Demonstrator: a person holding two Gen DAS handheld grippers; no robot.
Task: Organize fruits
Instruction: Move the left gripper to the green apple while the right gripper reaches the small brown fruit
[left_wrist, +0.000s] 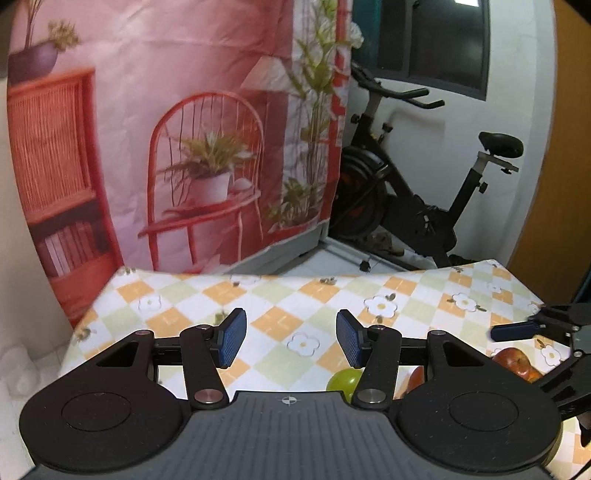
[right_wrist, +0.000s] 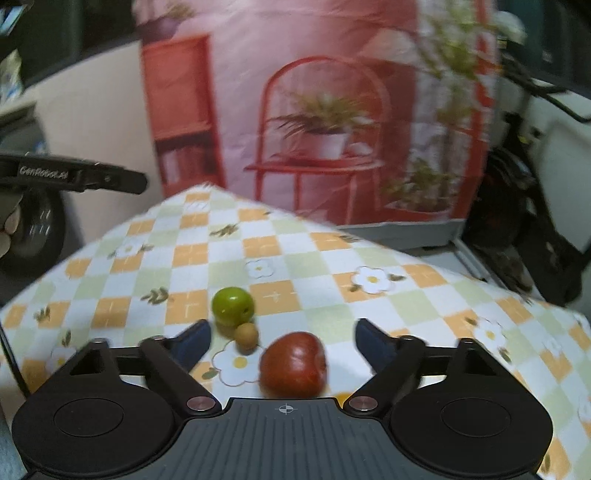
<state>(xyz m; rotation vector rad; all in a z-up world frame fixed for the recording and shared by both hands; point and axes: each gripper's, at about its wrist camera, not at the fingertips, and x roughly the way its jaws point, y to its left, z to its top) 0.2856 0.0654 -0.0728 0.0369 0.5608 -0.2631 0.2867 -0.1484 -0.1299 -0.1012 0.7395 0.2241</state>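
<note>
A: Which step is in hand?
B: Nothing is held; both the right gripper and left gripper are parted and empty.
A: And the fruit?
B: The red apple is seen mid-tabletop, beside the green fruit; a closing grasp is probably called for.

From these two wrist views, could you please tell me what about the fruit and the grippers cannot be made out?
- Left wrist view: the green fruit and a reddish fruit are mostly hidden behind the left gripper linkage.
- Left wrist view: the right gripper is cut off by the frame edge, so its jaws cannot be read there.
- Right wrist view: motion blur smears the red apple and the small tan fruit; what kind it is stays unclear.
</note>
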